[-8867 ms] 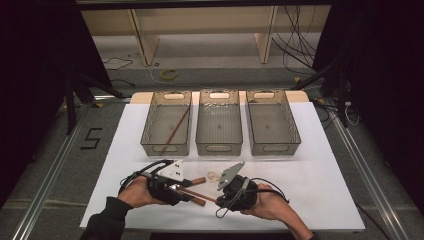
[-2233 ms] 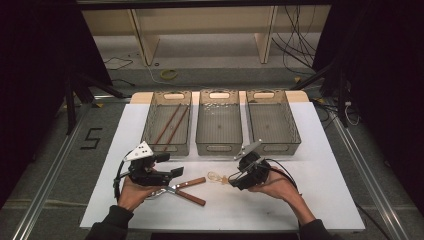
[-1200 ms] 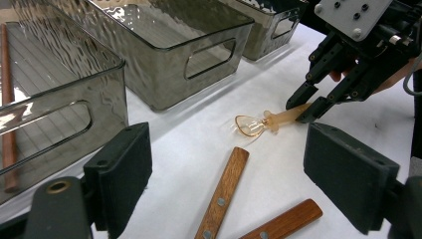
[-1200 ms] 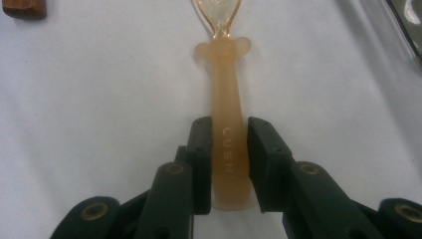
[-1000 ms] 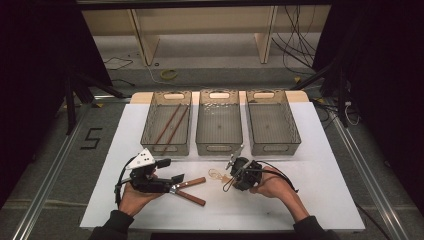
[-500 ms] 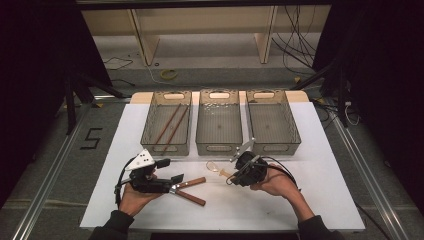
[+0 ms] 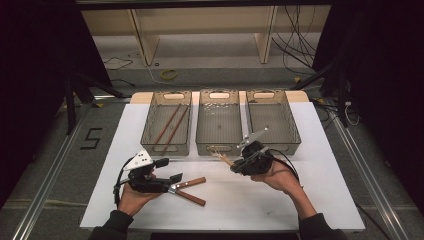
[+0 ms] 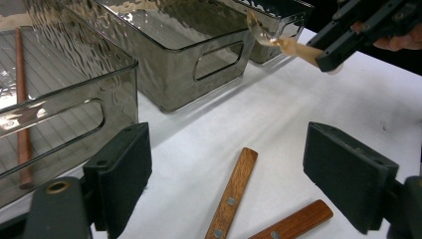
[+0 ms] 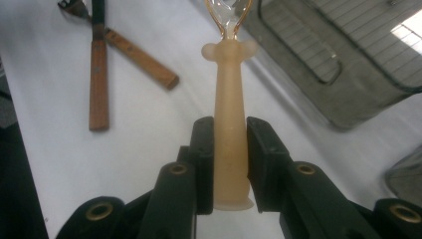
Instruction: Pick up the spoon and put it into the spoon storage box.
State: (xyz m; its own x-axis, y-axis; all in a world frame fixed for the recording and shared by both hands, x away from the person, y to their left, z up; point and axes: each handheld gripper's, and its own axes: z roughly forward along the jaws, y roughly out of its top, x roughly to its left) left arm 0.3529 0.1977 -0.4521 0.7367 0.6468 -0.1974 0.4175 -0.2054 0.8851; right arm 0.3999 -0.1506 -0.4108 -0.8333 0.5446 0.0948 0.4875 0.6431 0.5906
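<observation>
While my left gripper point(image 7: 172, 178) stays parked at about eight o'clock on the white table point(image 7: 320, 150), its jaws spread wide with nothing between them, my right gripper point(image 7: 235, 167) has lifted since a second ago. It is clamped on the pale handle of a clear plastic spoon point(image 9: 229, 124), both pads pressing its sides, so the jaws stand only a handle's width apart. A second ago the spoon sat lower, close to the tabletop; now it hangs clear of it, its bowl pointing toward eleven o'clock from my right hand point(image 7: 277, 175), just short of the near wall of the middle bin point(image 7: 220, 145). In my left gripper view the spoon's bowl shows in front of that bin's corner.

The two wooden-handled knives point(image 7: 192, 190) lie where they were, crossed at six o'clock on the table, their metal ends just beside my left jaws. Two brown chopsticks point(image 7: 167, 127) rest in the left bin point(image 7: 150, 125) at ten o'clock, unchanged. The right bin point(image 7: 292, 125) sits at one o'clock, touching nothing I hold.
</observation>
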